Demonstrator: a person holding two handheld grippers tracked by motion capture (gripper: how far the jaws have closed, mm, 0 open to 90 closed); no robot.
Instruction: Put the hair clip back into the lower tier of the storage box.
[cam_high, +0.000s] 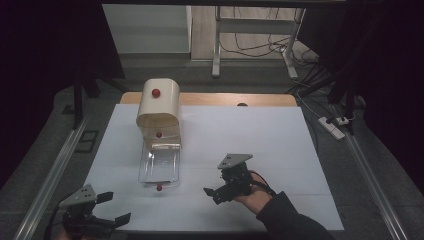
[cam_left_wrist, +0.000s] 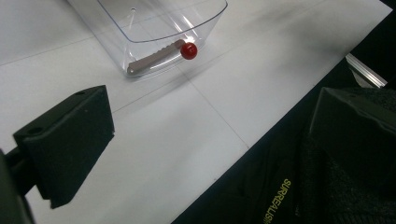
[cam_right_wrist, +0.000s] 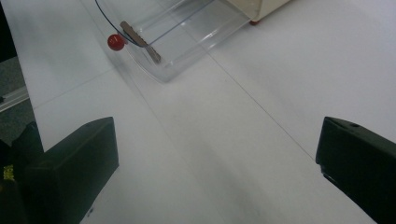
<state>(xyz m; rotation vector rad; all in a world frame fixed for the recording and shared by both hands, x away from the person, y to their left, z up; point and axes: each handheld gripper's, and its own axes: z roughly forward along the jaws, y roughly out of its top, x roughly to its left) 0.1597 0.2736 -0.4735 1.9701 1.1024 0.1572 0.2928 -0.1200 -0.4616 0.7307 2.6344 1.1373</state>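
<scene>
A cream box (cam_high: 159, 104) with a rounded lid and a red knob (cam_high: 156, 93) stands at the back left of the white table (cam_high: 260, 140). Its clear plastic drawer (cam_high: 160, 165) is pulled out toward me and ends in a red knob (cam_high: 159, 188). My left gripper (cam_high: 116, 207) sits open at the front left corner, apart from the drawer (cam_left_wrist: 159, 28) and its knob (cam_left_wrist: 188, 50). My right gripper (cam_high: 212, 196) is open to the right of the drawer, low over the table. Its jaws stand wide apart with nothing between them, facing the drawer (cam_right_wrist: 177, 37) and its knob (cam_right_wrist: 116, 42).
Aluminium rails (cam_high: 55, 175) run along both sides of the table. A power strip (cam_high: 332, 126) and cables lie on the floor at the right. Beyond the far edge stands a metal frame (cam_high: 255, 30). A dark sleeve (cam_high: 292, 220) comes in at the front right.
</scene>
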